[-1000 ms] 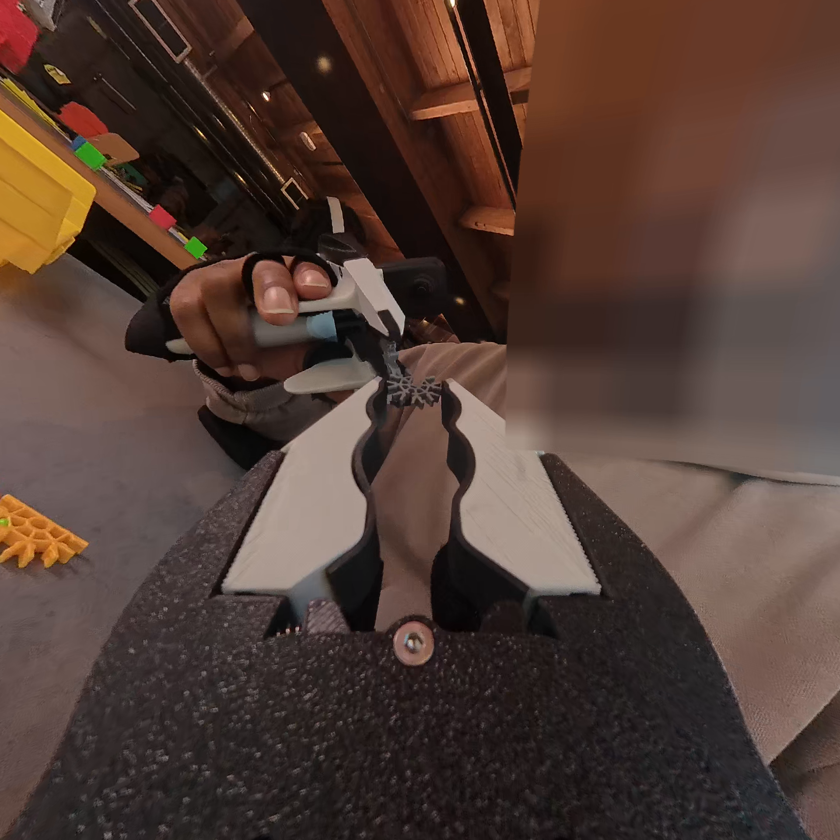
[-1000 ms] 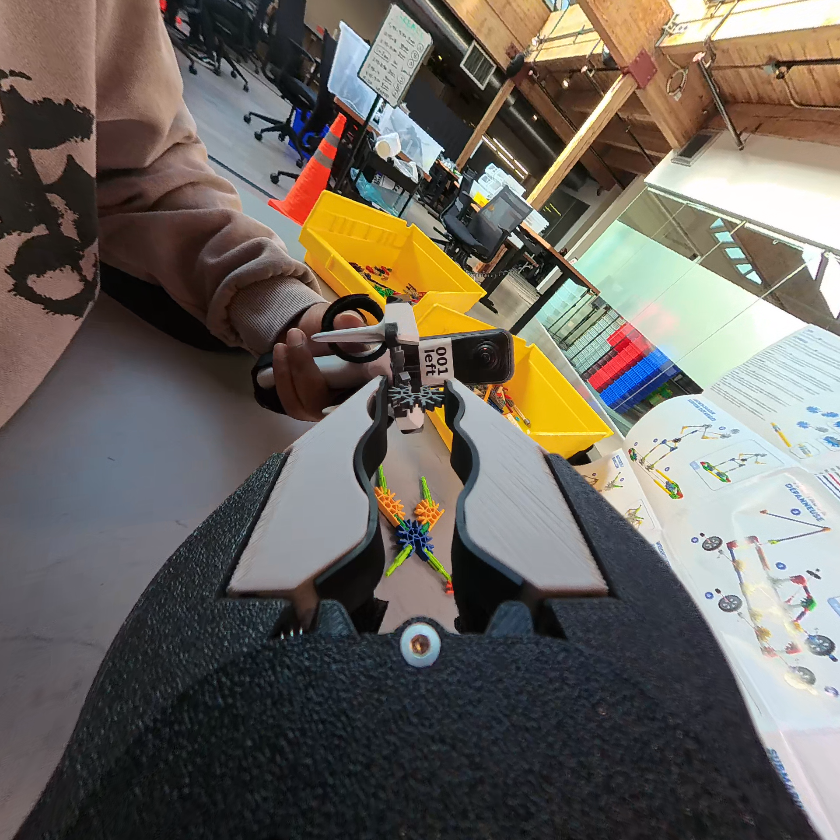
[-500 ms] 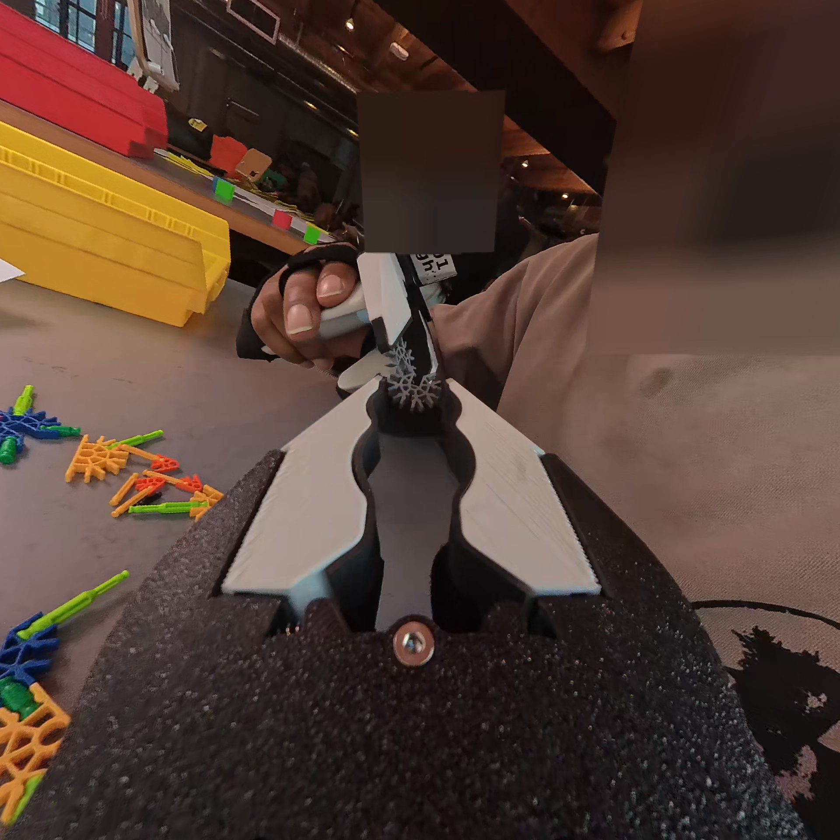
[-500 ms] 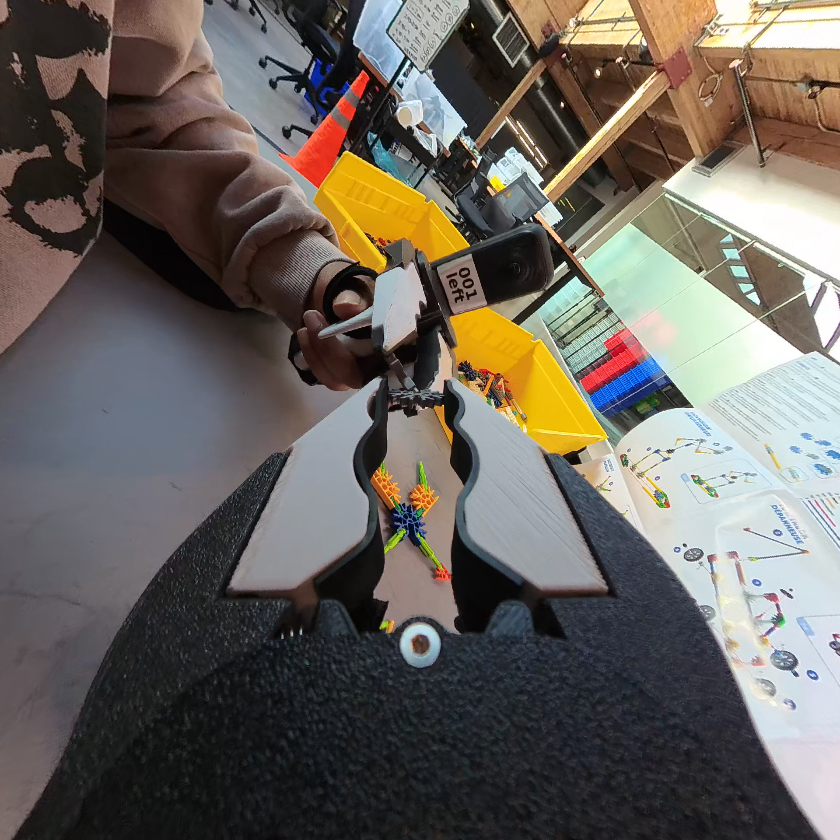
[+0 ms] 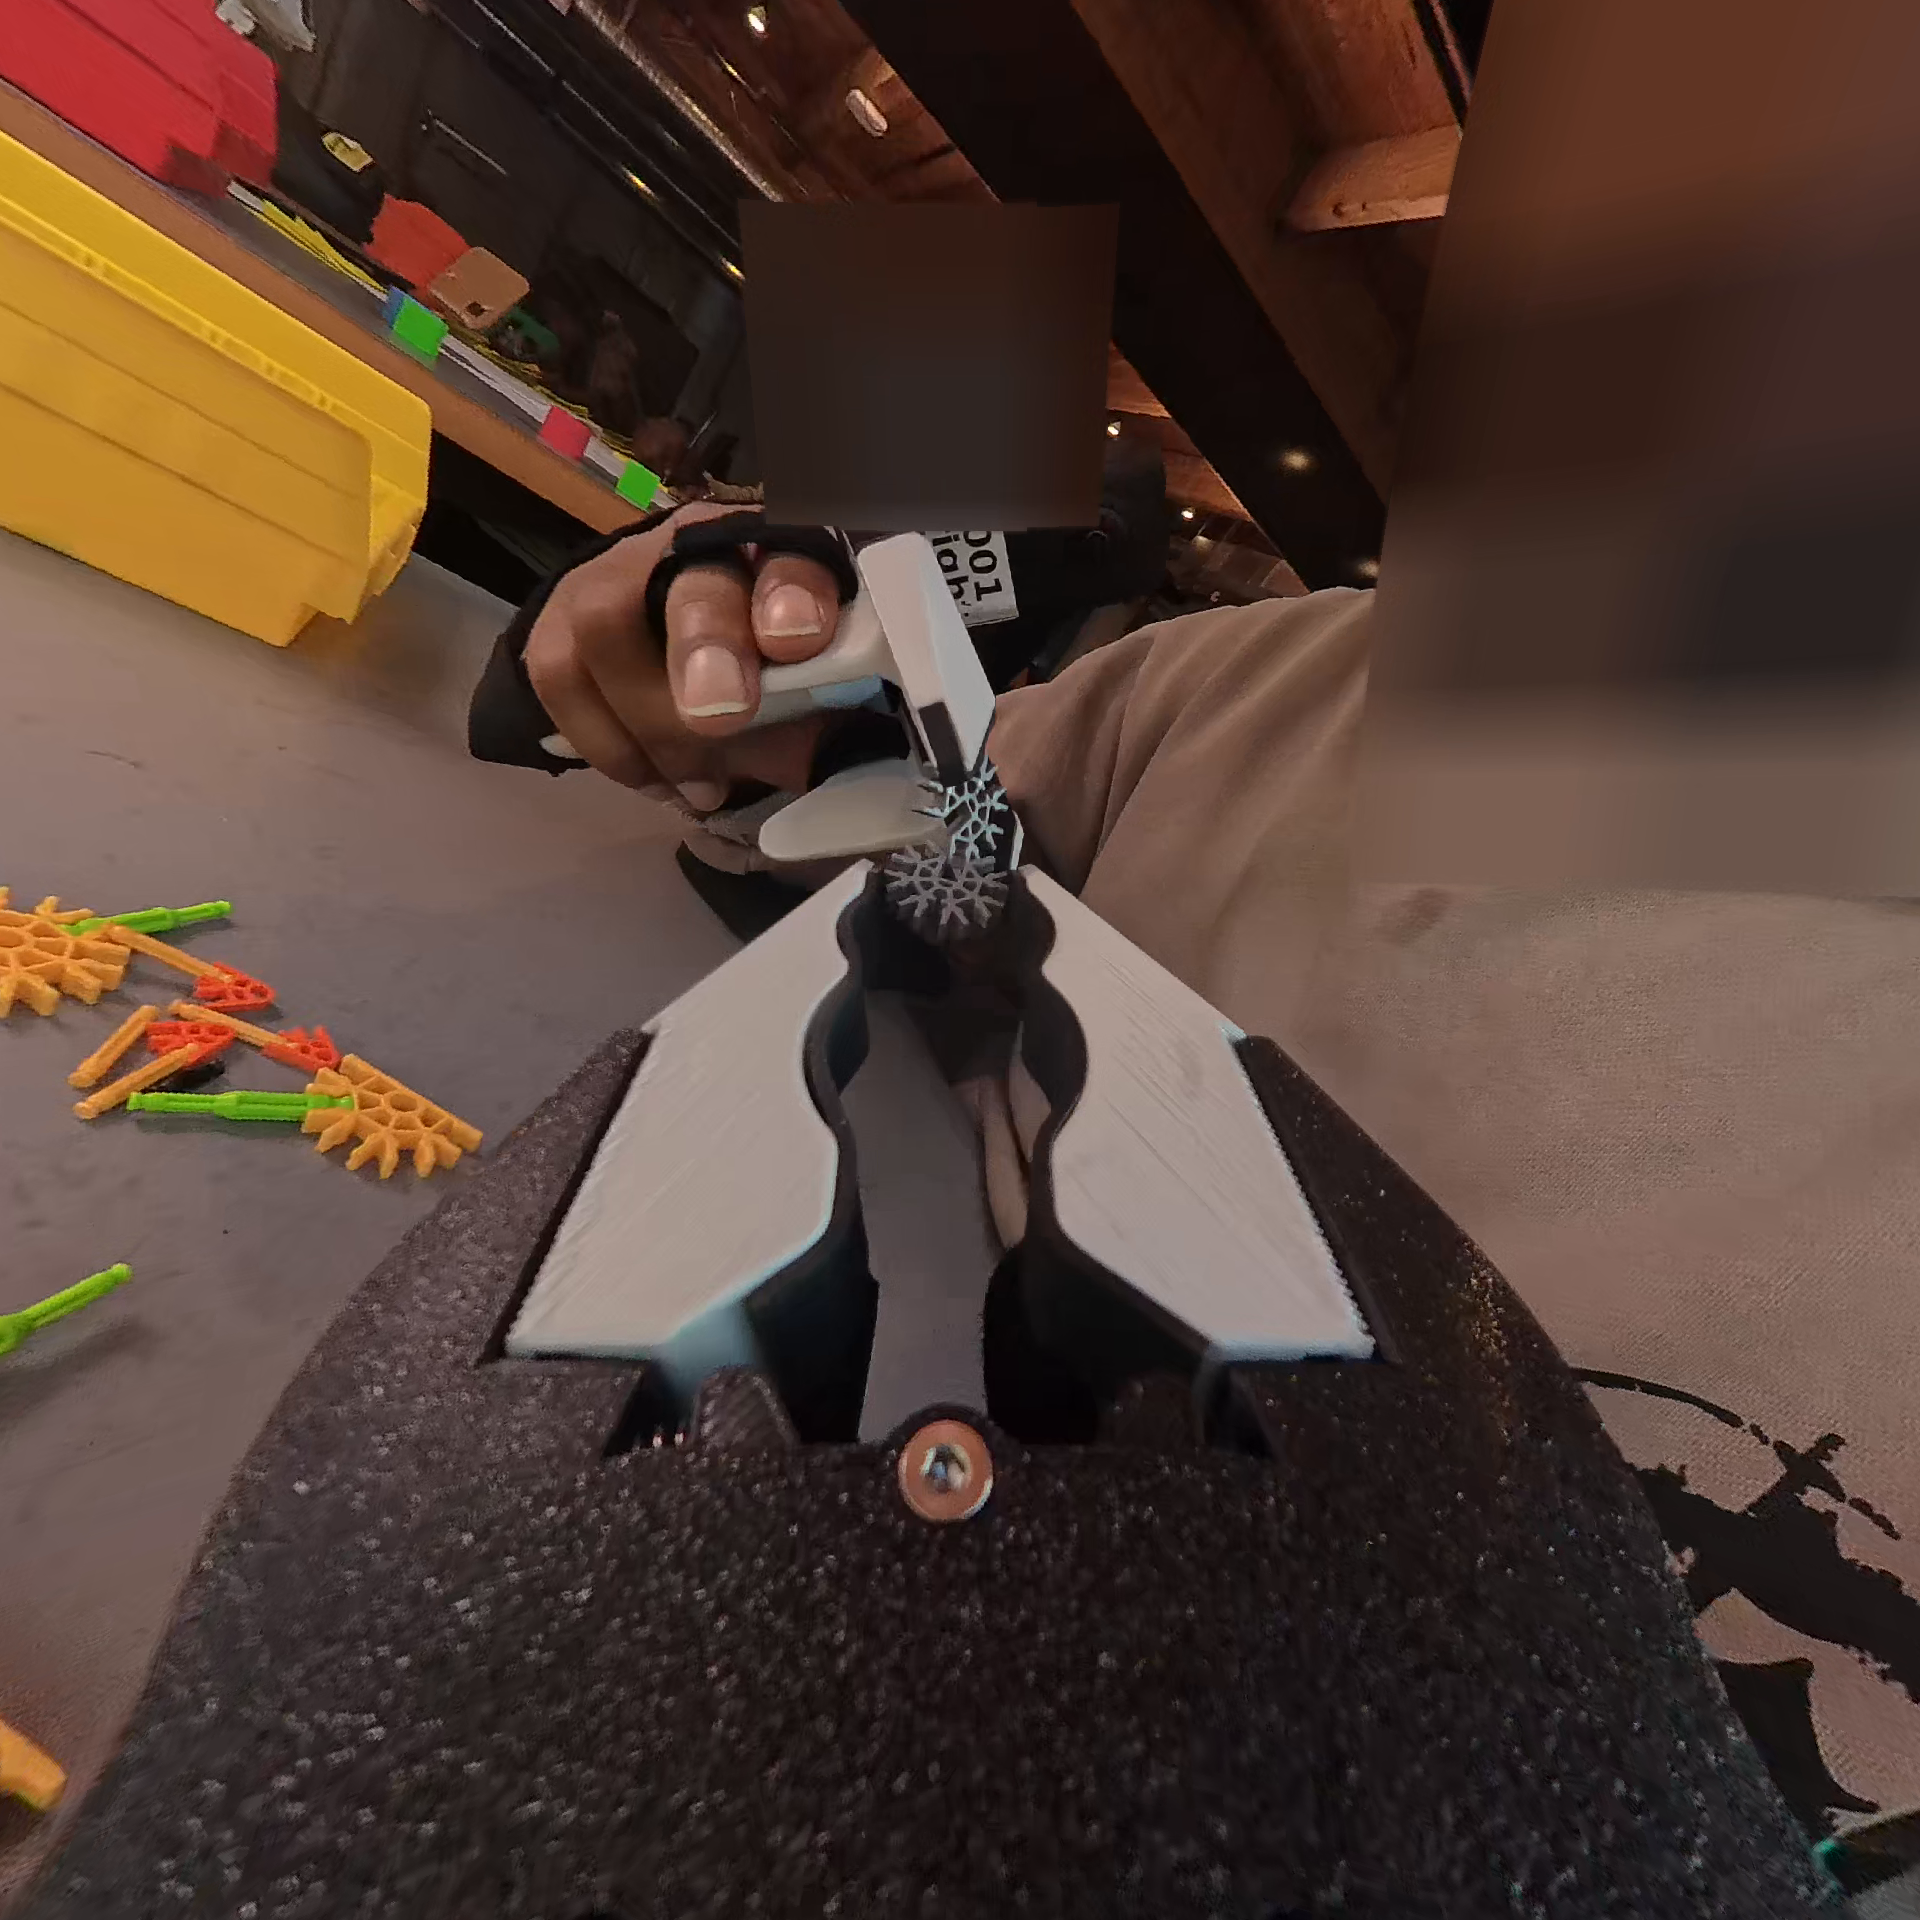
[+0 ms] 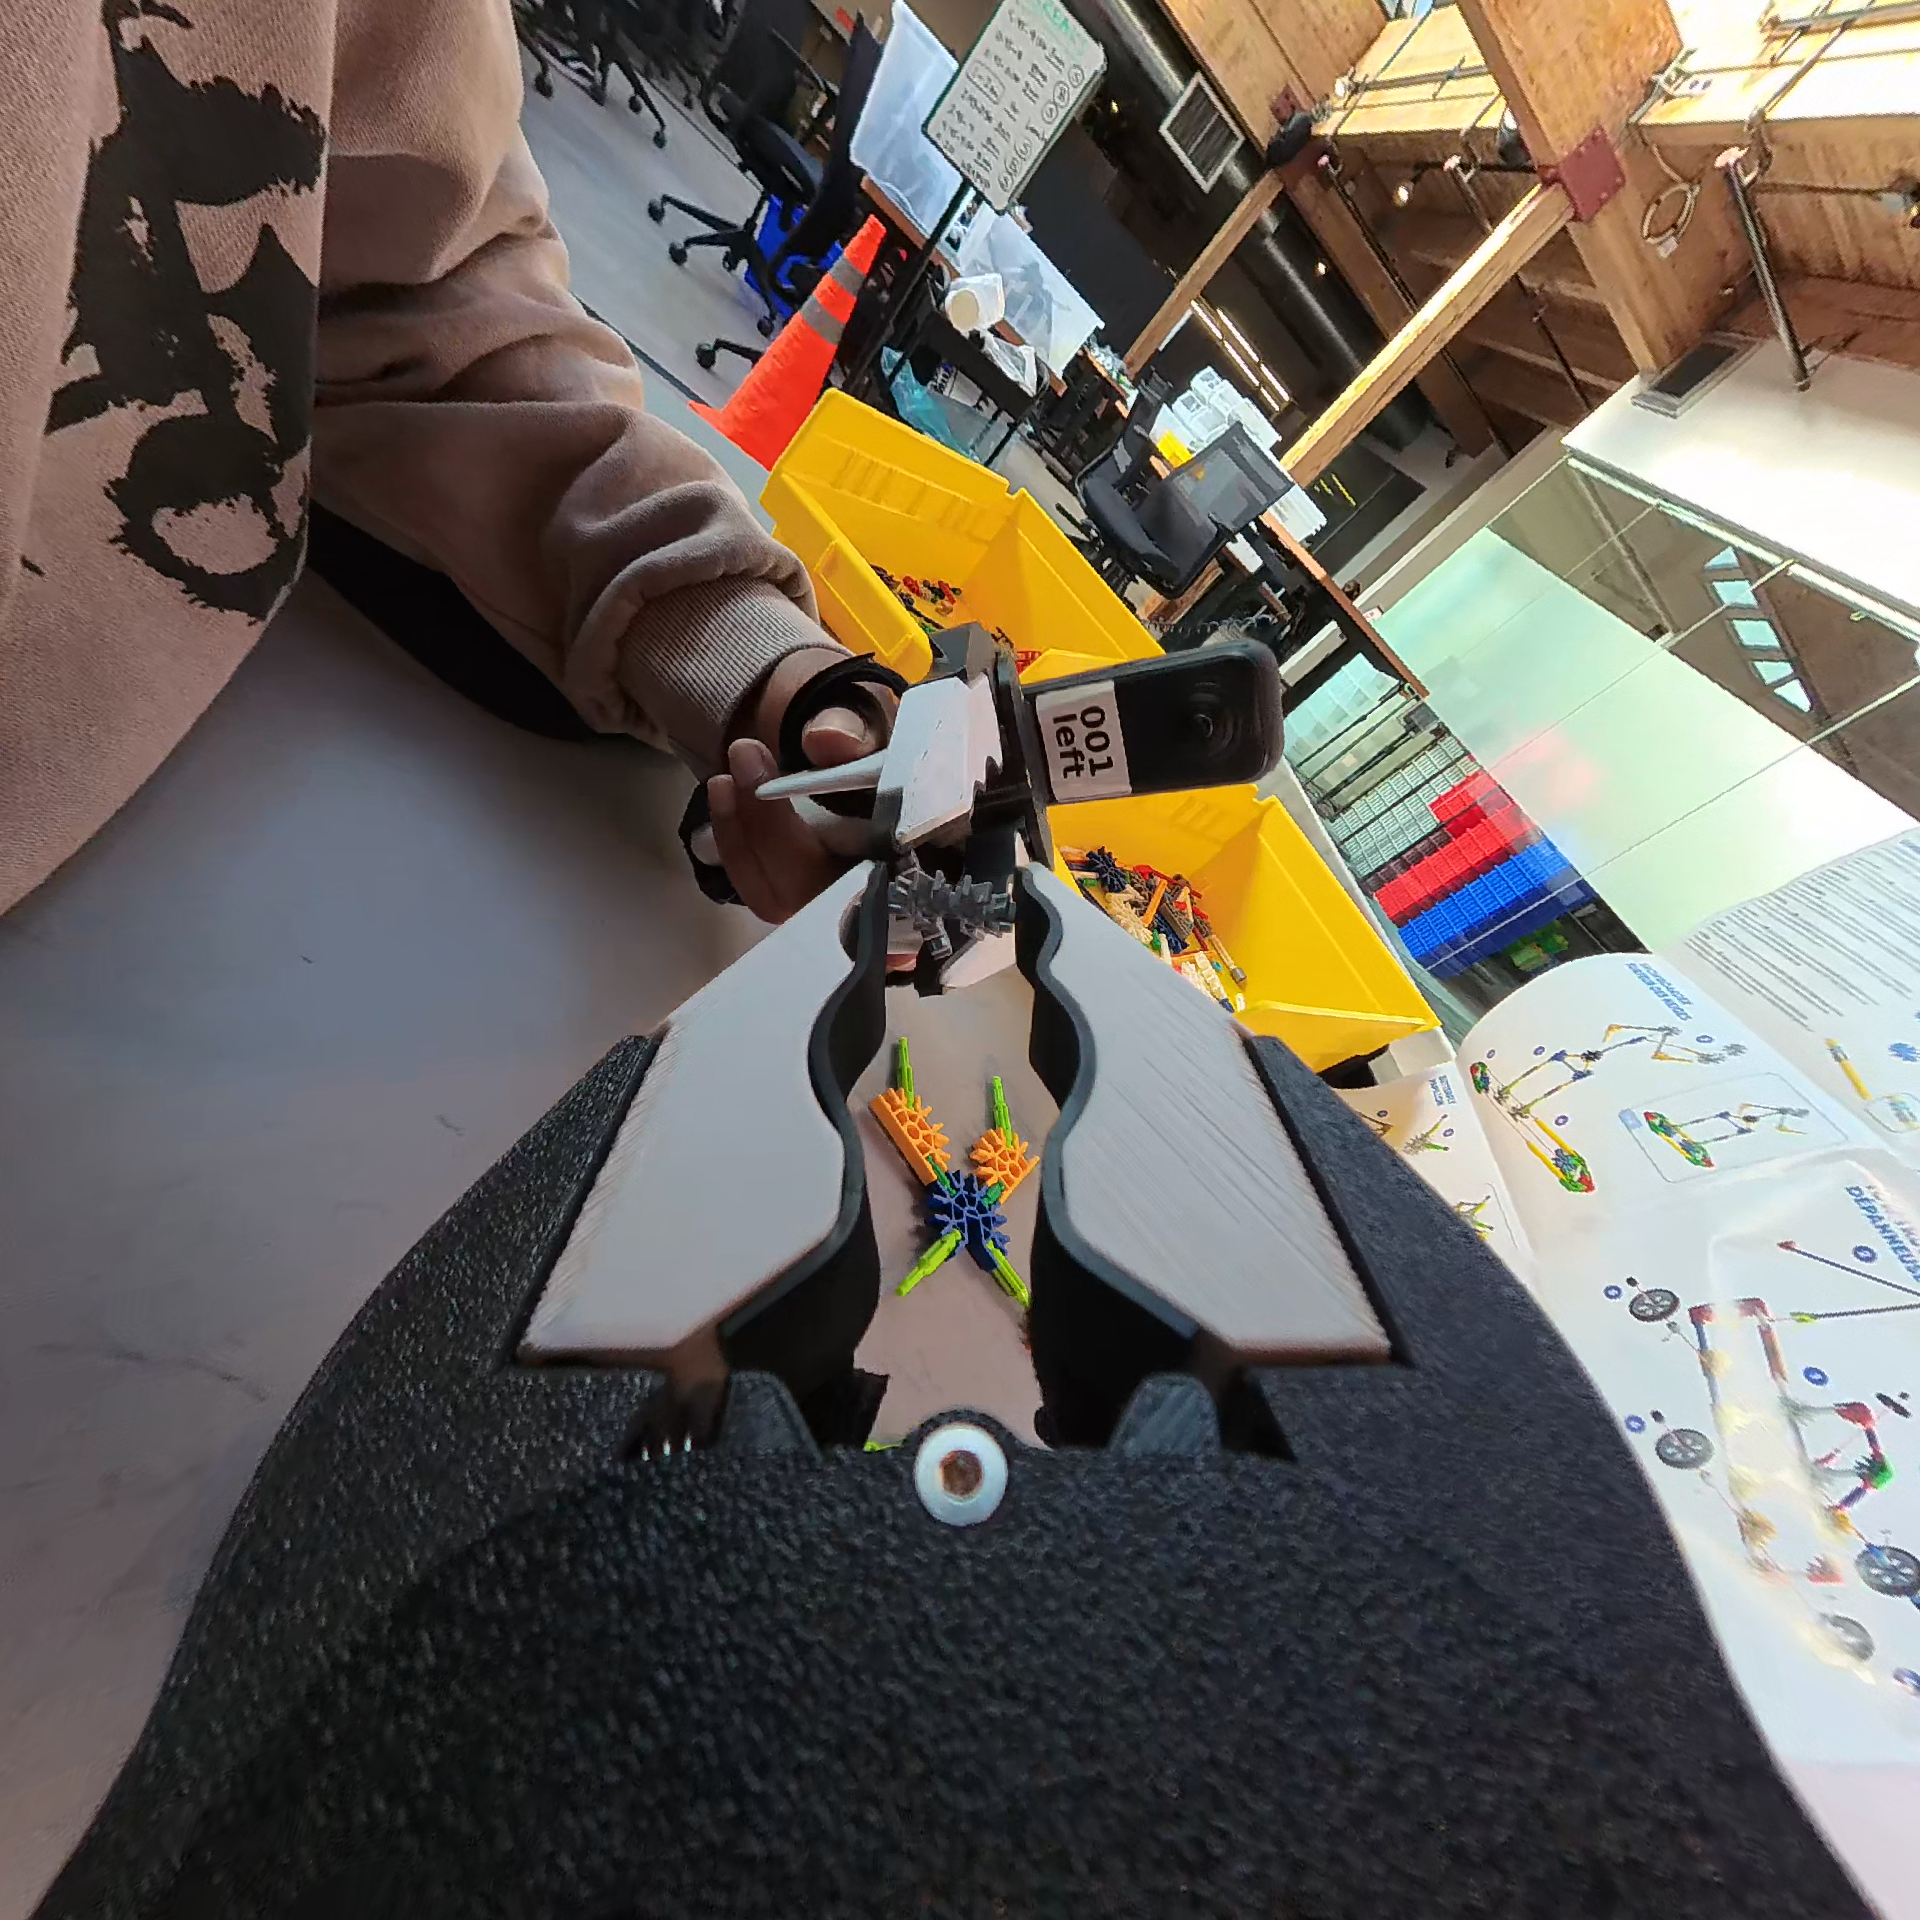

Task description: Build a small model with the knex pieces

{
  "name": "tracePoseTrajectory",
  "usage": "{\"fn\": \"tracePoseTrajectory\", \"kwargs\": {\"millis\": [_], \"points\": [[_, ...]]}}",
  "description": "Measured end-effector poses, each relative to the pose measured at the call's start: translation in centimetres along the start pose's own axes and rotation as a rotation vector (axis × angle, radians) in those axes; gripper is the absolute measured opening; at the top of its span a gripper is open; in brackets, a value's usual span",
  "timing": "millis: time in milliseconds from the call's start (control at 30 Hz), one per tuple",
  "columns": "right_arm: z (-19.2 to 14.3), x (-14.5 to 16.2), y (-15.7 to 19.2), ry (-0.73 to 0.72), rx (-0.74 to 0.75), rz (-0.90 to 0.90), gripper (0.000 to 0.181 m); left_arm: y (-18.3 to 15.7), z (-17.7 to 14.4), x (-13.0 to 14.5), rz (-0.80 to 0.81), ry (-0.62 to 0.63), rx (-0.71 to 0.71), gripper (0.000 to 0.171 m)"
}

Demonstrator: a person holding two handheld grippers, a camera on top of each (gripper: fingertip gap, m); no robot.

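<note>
In the left wrist view my left gripper (image 5: pixel 945 920) is shut on a grey snowflake-shaped connector (image 5: pixel 940 891), held above the grey table (image 5: pixel 312 831). My right gripper (image 5: pixel 961 774), held by a hand, comes in from beyond it, shut on a second grey snowflake connector (image 5: pixel 975 808) that touches the first from above. In the right wrist view my right gripper (image 6: pixel 951 920) grips a grey connector (image 6: pixel 951 900) at its tips. The left gripper's white body (image 6: pixel 935 758) and its black camera sit just behind it. I cannot tell how the two connectors mesh.
Yellow bins stand on the table (image 5: pixel 187 468), and one (image 6: pixel 1278 935) holds several loose parts. Orange, green and red pieces (image 5: pixel 384 1117) lie at the left. A blue, orange and green assembly (image 6: pixel 966 1195) lies under the right gripper. Instruction sheets (image 6: pixel 1714 1195) lie at the right. A person's beige sleeve (image 6: pixel 540 488) is close. My two grippers' fingertips are within a few centimetres of each other.
Both grippers stay tip to tip, each holding its connector. The left one has tilted, and the second connector now shows against the first. The left gripper's camera has swung higher in the right view.
</note>
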State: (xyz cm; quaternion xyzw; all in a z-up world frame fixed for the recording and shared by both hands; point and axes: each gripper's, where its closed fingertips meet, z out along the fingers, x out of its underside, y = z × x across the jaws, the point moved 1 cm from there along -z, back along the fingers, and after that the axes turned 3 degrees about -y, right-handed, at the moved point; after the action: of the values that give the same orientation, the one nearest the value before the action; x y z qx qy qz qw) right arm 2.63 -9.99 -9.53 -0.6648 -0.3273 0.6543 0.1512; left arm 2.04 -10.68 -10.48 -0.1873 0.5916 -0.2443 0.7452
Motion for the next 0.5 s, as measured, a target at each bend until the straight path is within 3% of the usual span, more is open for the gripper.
{"fn": "tracePoseTrajectory", "kwargs": {"millis": [233,500], "points": [[0.49,-0.19,0.81,-0.013,-0.031,0.011,0.021,-0.06,0.47,-0.24,-0.279,-0.084,0.141,0.023],[0.39,-0.28,0.12,-0.030,0.004,0.034,0.021,0.12,0.47,-0.99,-0.403,-0.164,0.199,0.023]]}}
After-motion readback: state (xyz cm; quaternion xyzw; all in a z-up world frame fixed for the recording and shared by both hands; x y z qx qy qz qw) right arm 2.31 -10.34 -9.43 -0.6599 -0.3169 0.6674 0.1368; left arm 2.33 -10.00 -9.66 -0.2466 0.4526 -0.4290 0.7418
